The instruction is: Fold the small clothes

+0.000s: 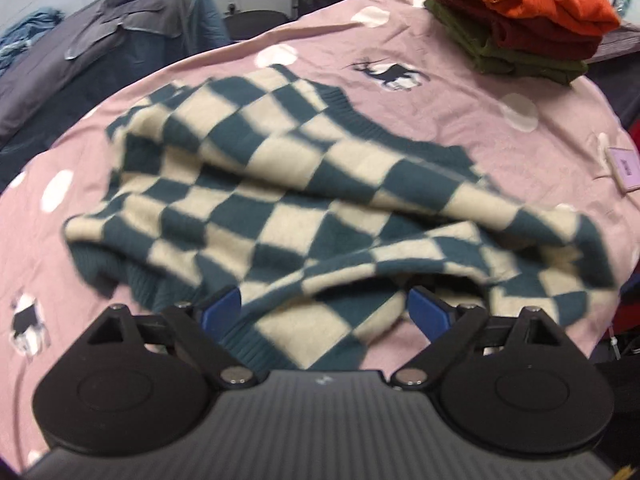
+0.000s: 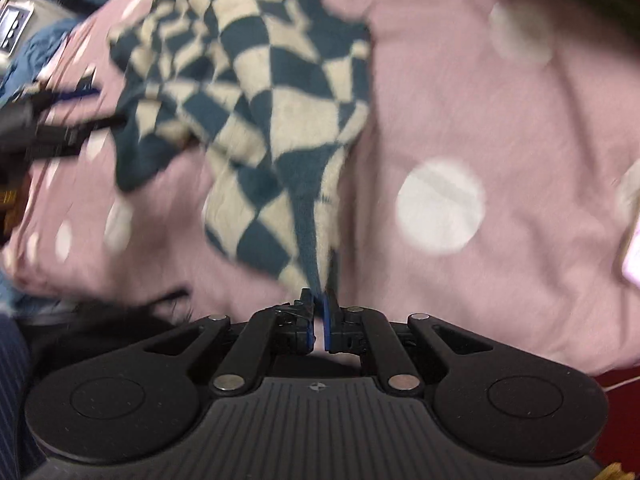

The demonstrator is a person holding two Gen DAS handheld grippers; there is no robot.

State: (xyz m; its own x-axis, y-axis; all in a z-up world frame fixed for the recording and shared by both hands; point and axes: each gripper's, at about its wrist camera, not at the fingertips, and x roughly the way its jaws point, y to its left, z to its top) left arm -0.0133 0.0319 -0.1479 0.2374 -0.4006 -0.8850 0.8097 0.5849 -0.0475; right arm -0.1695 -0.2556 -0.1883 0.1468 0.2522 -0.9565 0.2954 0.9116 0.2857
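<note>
A teal and cream checkered knit garment (image 1: 288, 184) lies rumpled on the pink dotted cloth (image 1: 420, 92). My left gripper (image 1: 324, 312) stands open just above its near edge, with a fold of the knit lying between the wide blue pads (image 1: 222, 312) but not pressed. In the right wrist view the same checkered garment (image 2: 260, 112) stretches away from my right gripper (image 2: 319, 312), which is shut on a teal corner of it. My left gripper (image 2: 80, 108) shows blurred at the left edge of that view, beside the knit.
A stack of folded orange, dark red and olive clothes (image 1: 520, 8) sits at the far right of the pink cloth. Grey and blue garments (image 1: 132, 24) are heaped beyond the far left edge. A small pink tag (image 1: 624, 168) lies at the right.
</note>
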